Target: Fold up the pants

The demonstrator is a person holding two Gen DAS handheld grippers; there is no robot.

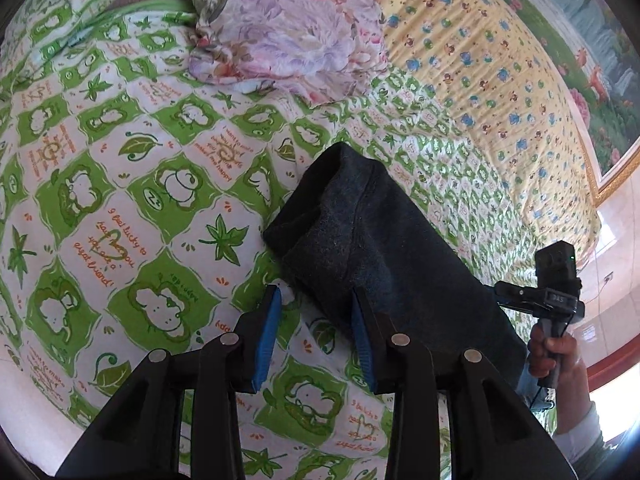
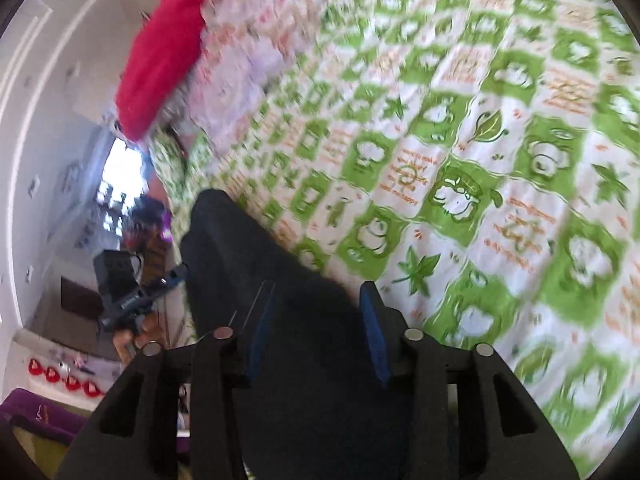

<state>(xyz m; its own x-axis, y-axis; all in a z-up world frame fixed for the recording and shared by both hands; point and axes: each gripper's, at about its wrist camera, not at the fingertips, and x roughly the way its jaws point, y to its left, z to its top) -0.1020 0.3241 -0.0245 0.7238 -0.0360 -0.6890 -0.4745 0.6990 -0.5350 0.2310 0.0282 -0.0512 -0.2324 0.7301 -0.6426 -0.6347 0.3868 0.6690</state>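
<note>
Dark grey pants [image 1: 380,248] lie folded in a long band on the green-and-white patterned bedsheet [image 1: 120,200]. My left gripper [image 1: 315,292] hovers open over the band's near left edge. Its right blue pad [image 1: 362,340] is above the cloth and its left pad is above bare sheet, with nothing pinched. At the band's right end a hand [image 1: 560,356] holds the other gripper. In the blurred right wrist view the pants [image 2: 240,264] run under my right gripper [image 2: 318,290]. Its blue pads stand apart and the dark cloth lies below the gap, not squeezed.
A crumpled floral quilt [image 1: 288,32] and a red cloth [image 2: 160,52] are piled at the far side of the bed. A yellow printed sheet [image 1: 500,80] covers the far right. The bed's edge drops to the room floor on the left in the right wrist view, by a purple item [image 2: 36,412].
</note>
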